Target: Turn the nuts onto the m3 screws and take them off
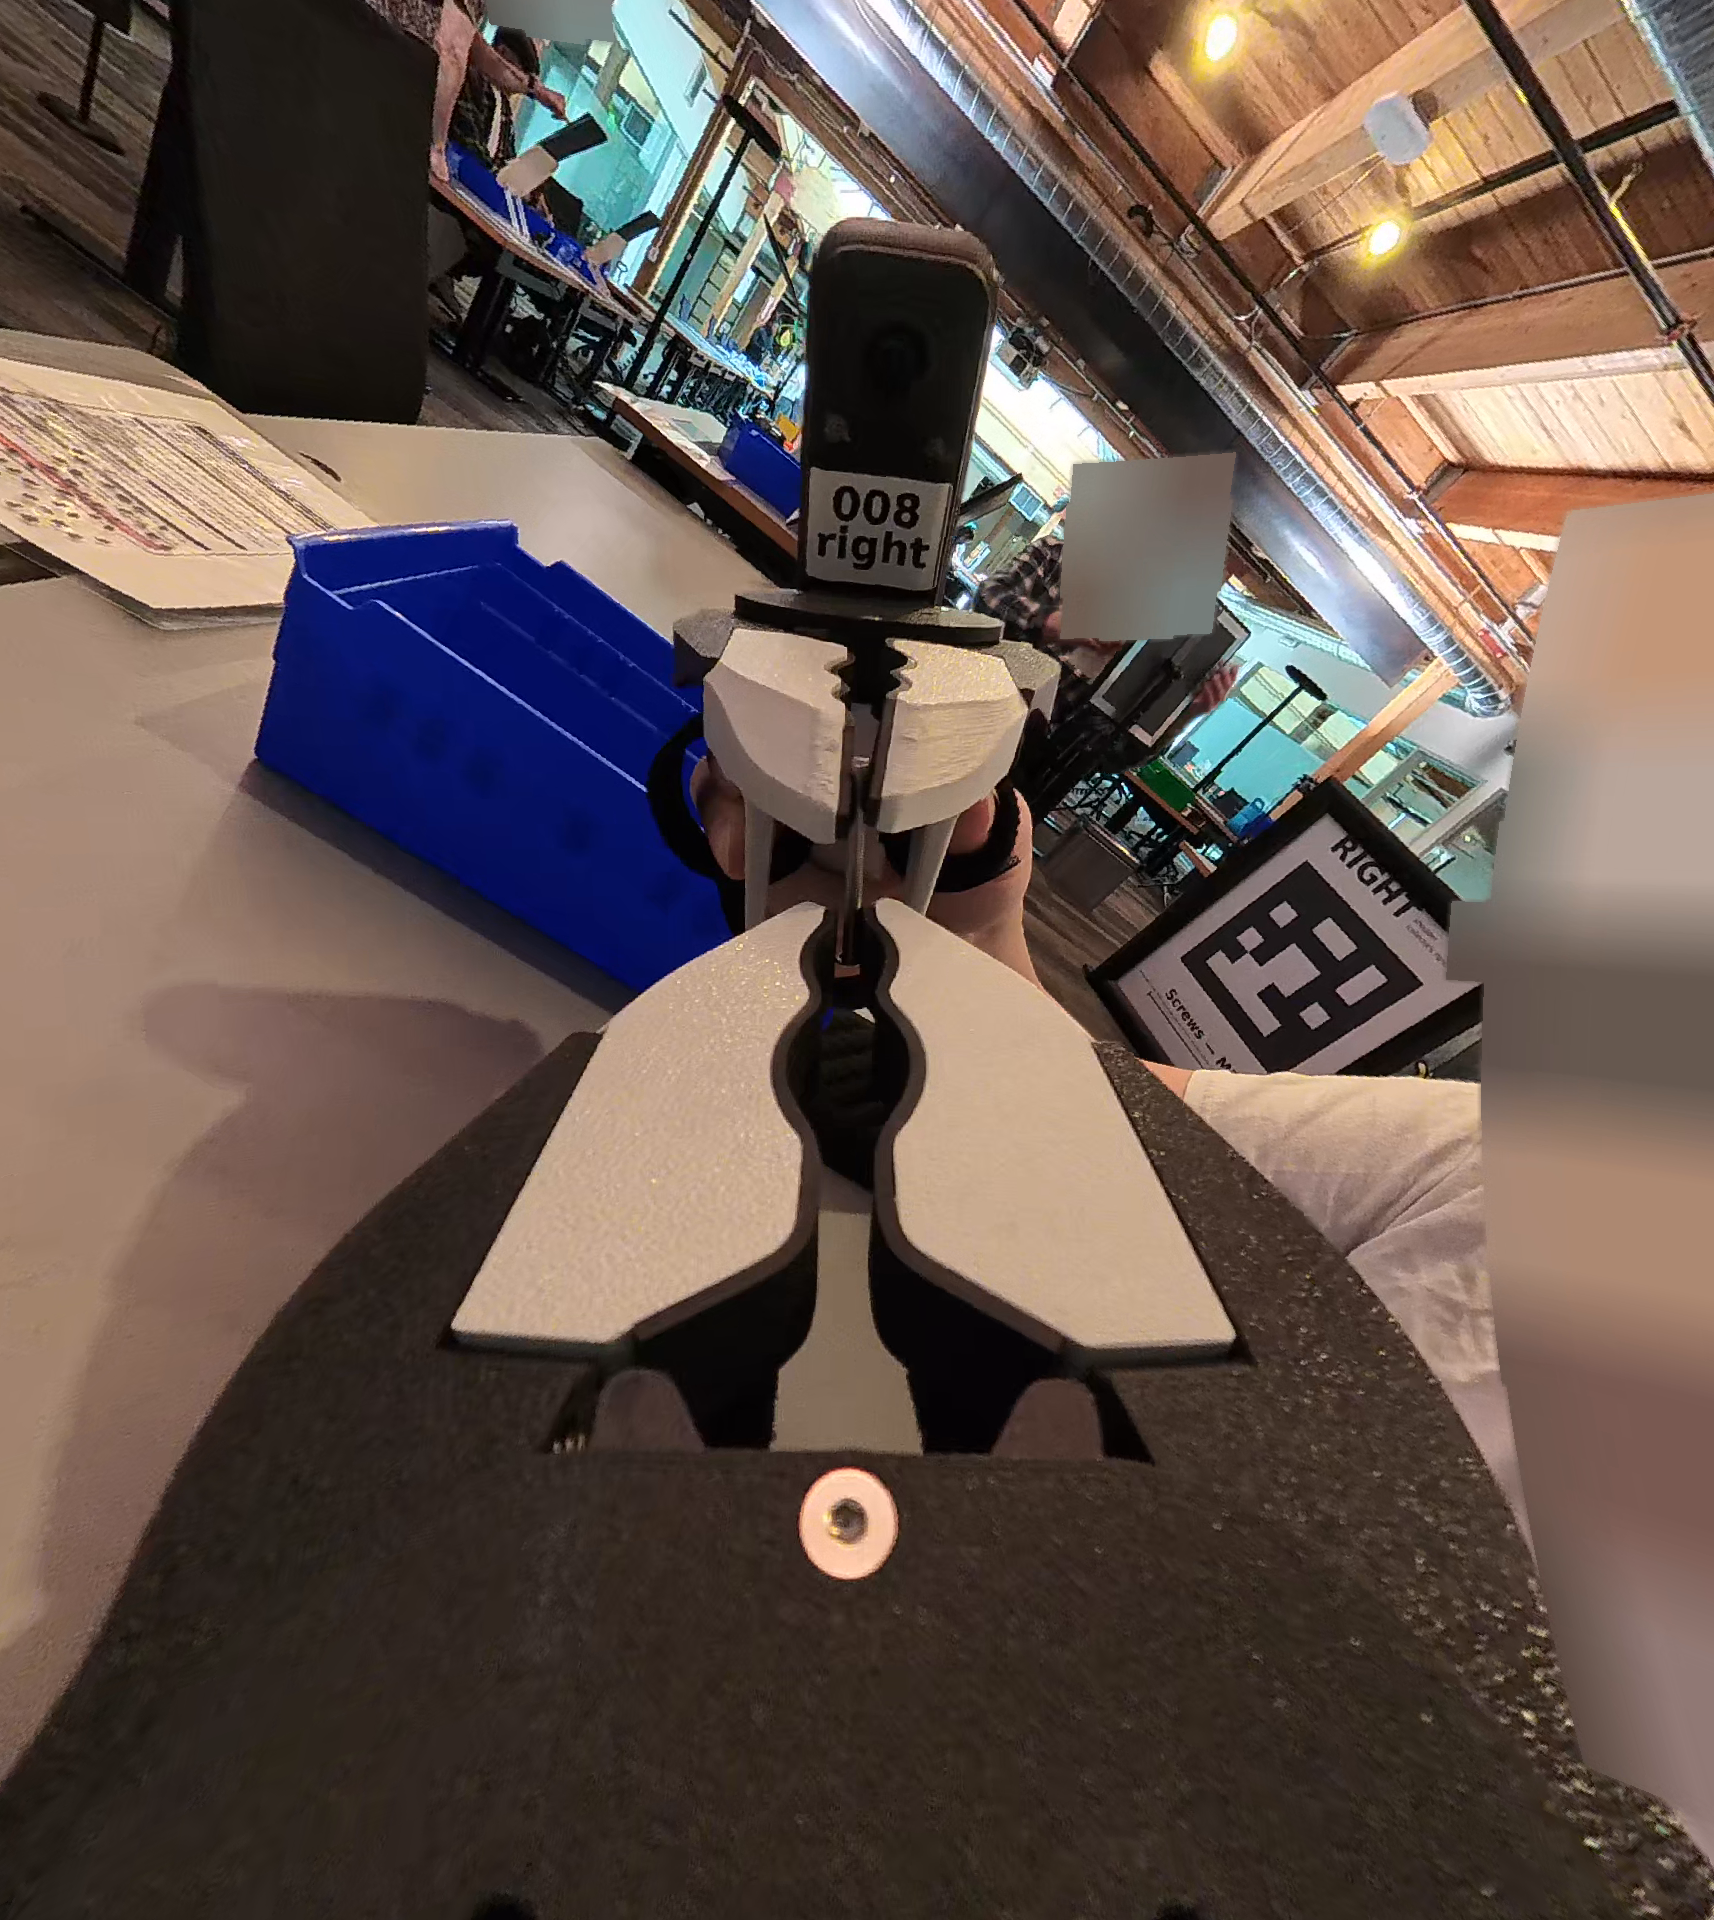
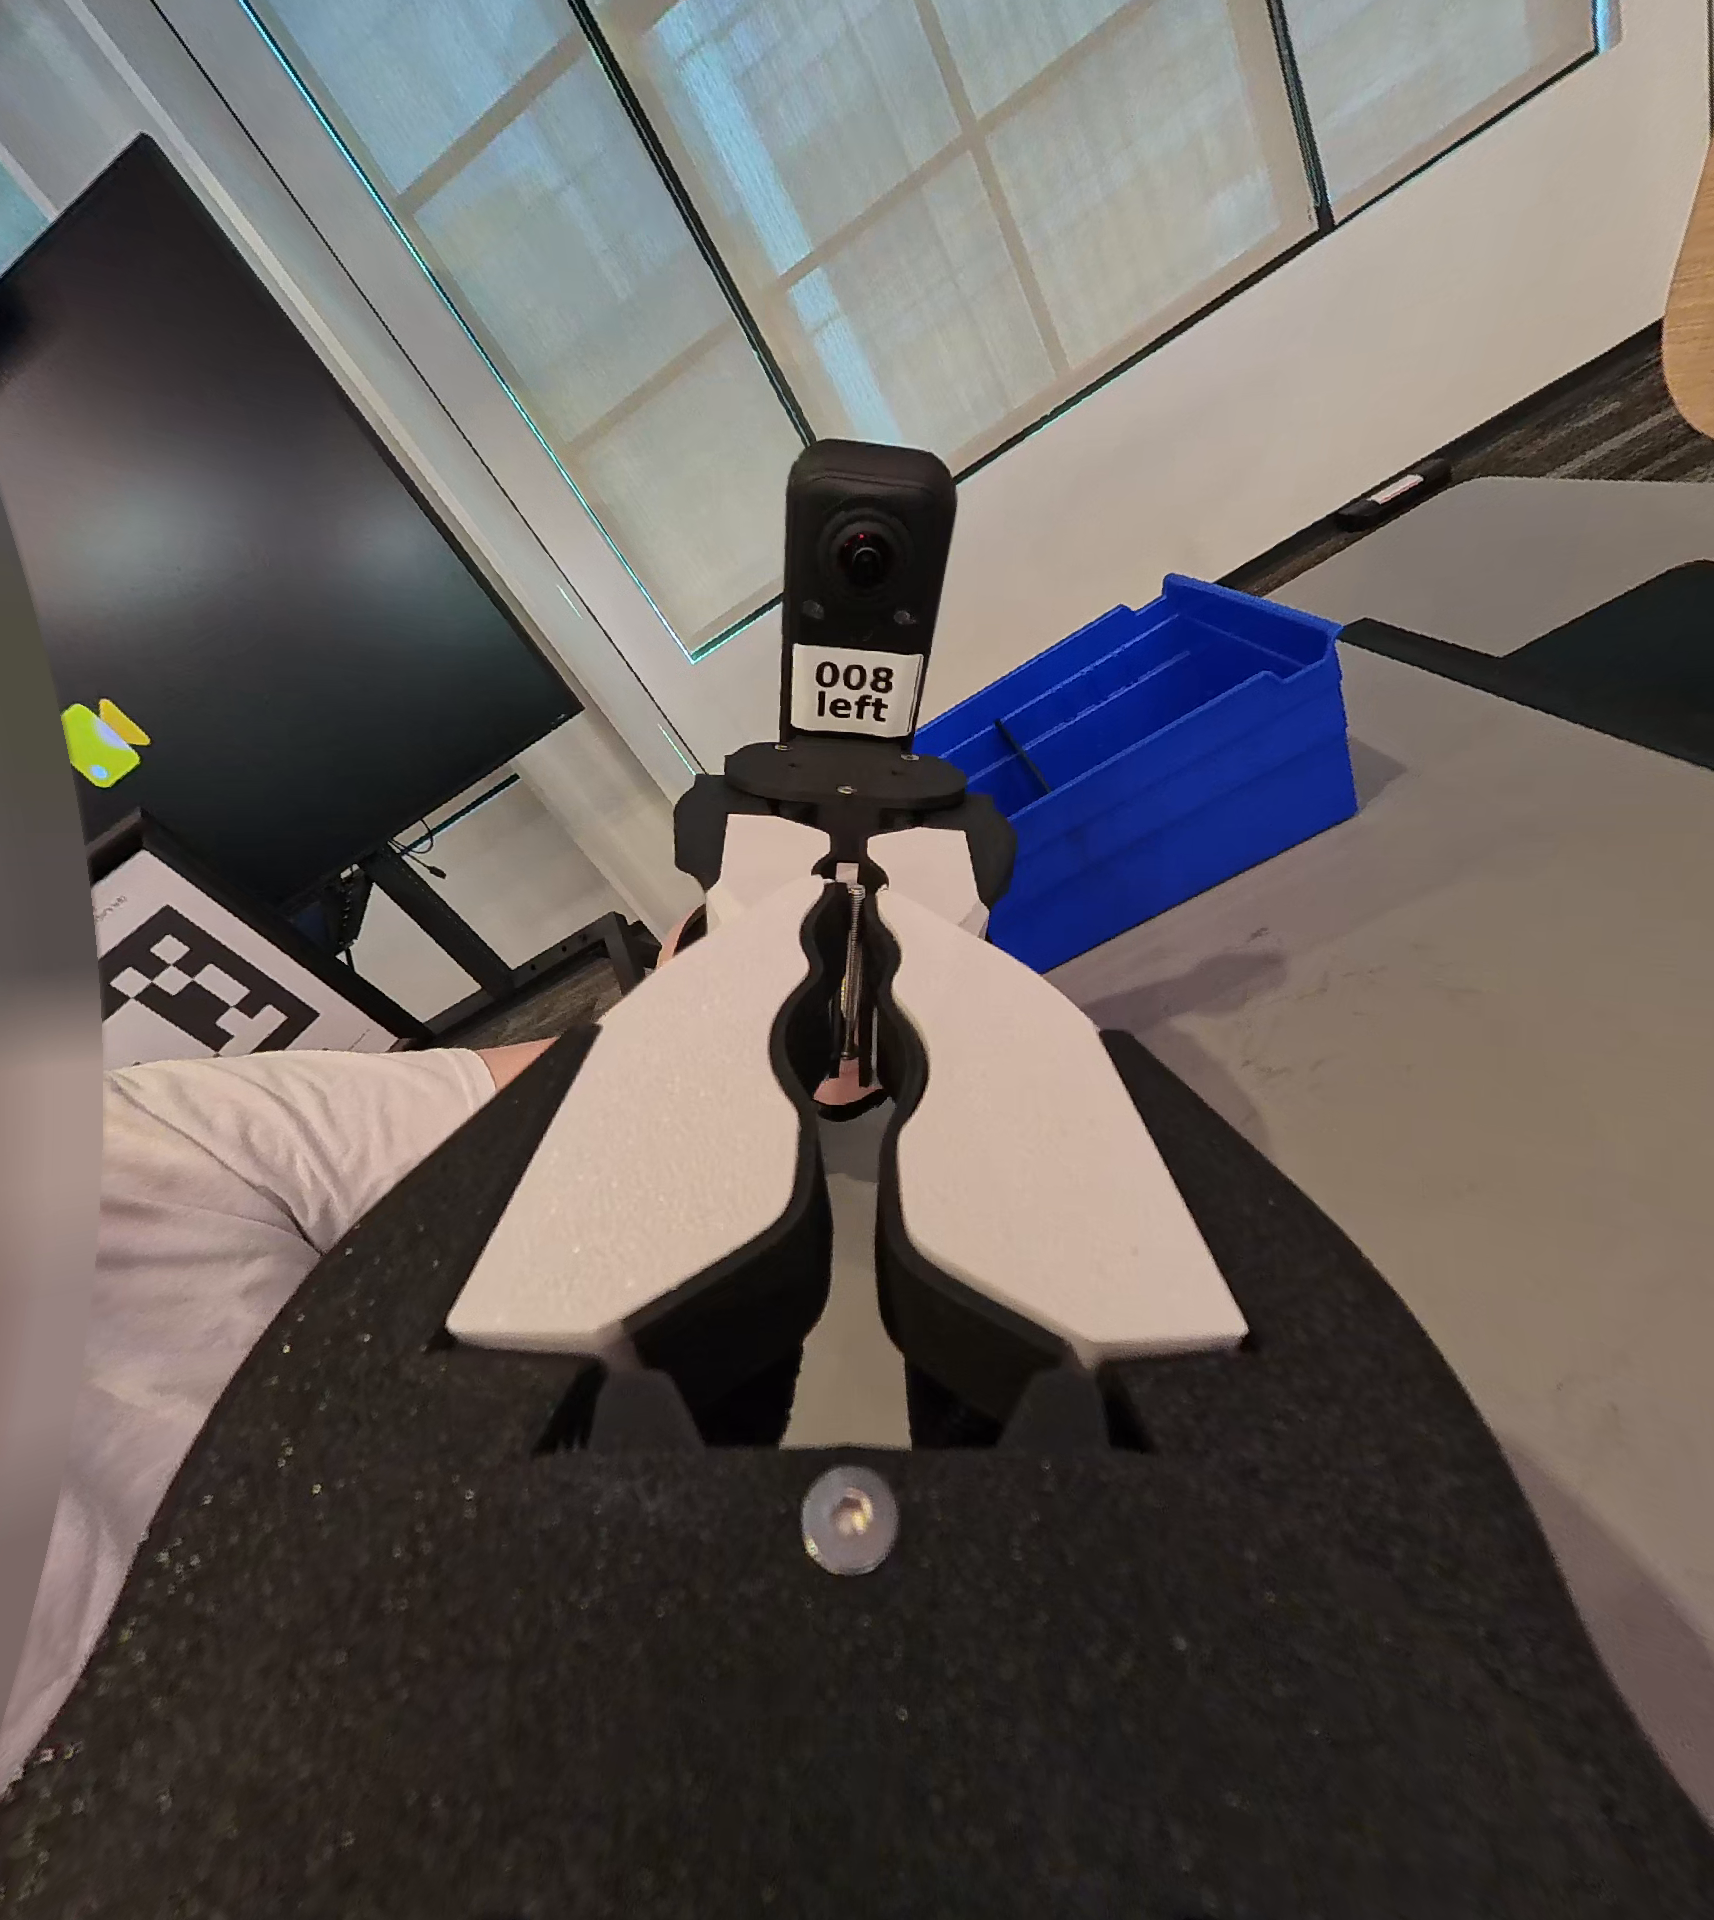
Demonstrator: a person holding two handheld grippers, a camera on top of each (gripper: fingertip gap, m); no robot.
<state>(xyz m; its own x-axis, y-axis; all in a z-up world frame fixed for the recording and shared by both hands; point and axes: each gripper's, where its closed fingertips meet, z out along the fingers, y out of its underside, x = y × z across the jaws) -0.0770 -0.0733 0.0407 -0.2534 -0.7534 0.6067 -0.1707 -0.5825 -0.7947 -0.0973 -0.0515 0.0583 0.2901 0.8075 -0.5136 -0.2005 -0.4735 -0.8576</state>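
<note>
Left gripper [image 1: 848,961]: your white, grainy fingers pinch a threaded metal screw [image 2: 853,961].
Right gripper [image 2: 850,940]: yours too, clamped on that screw.
Bin [image 1: 479,717]: blue plastic, ribbed, on grey bench [image 1: 105,935].

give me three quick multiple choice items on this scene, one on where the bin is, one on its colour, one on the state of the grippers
1. Where does the bin stand?
A. on the grey table
B. on the floor
C. on a chair

2. What colour is the bin?
A. red
B. blue
C. green

3. How do the left gripper and right gripper stand?
A. both wide open
B. both closed on a thin screw, tip to tip
C. lying on the table

Answers:
1 A, the bin's base rests on the tabletop.
2 B, its walls are solid blue.
3 B, each view shows the fingers nearly together around the screw, with the other gripper facing it.
</note>
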